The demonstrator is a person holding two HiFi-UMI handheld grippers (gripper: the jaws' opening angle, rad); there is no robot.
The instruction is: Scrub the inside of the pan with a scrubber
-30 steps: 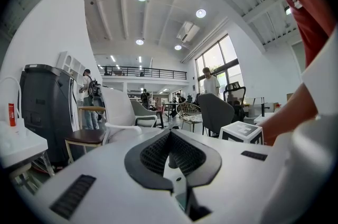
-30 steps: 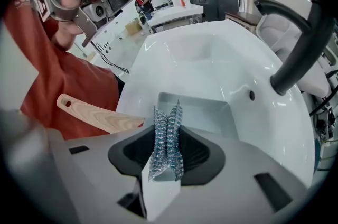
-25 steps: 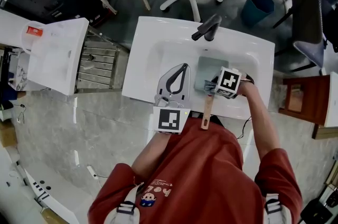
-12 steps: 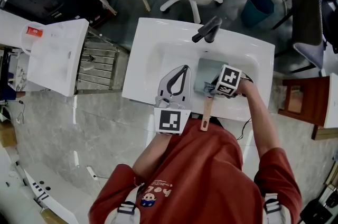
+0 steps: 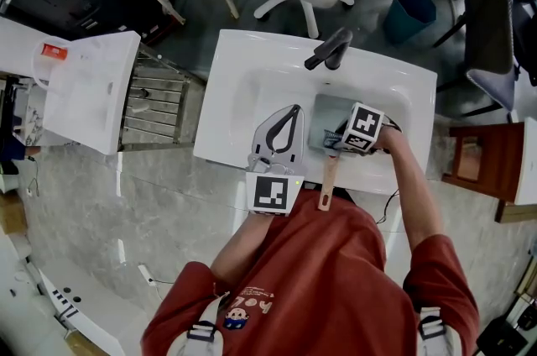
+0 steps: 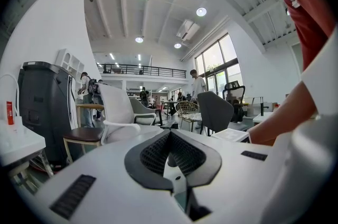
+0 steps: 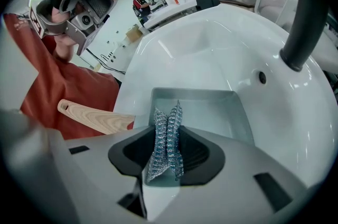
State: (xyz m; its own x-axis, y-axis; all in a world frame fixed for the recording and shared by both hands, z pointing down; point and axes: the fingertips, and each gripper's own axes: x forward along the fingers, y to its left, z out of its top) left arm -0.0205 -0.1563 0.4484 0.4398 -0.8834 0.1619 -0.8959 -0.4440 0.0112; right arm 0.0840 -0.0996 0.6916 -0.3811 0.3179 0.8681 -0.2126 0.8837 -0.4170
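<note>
Scrubbing seems the step in hand.

Head view: the right gripper (image 5: 334, 134) is over a square grey pan (image 5: 329, 111) in the glossy white sink (image 5: 243, 77). The left gripper (image 5: 289, 112) is just beside the pan.

Left gripper view: fingers (image 6: 150, 155) together, nothing between them.

Right gripper view: fingers clamped on a glittery mesh scrubber (image 7: 166, 138) above the pan's smooth floor. The pan's handle (image 7: 92, 114) is pale wood. The next move likely calls for downward pressure.

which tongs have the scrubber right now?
The right tongs, shut on the blue mesh scrubber at the pan. The left tongs are shut with nothing between them.
</note>
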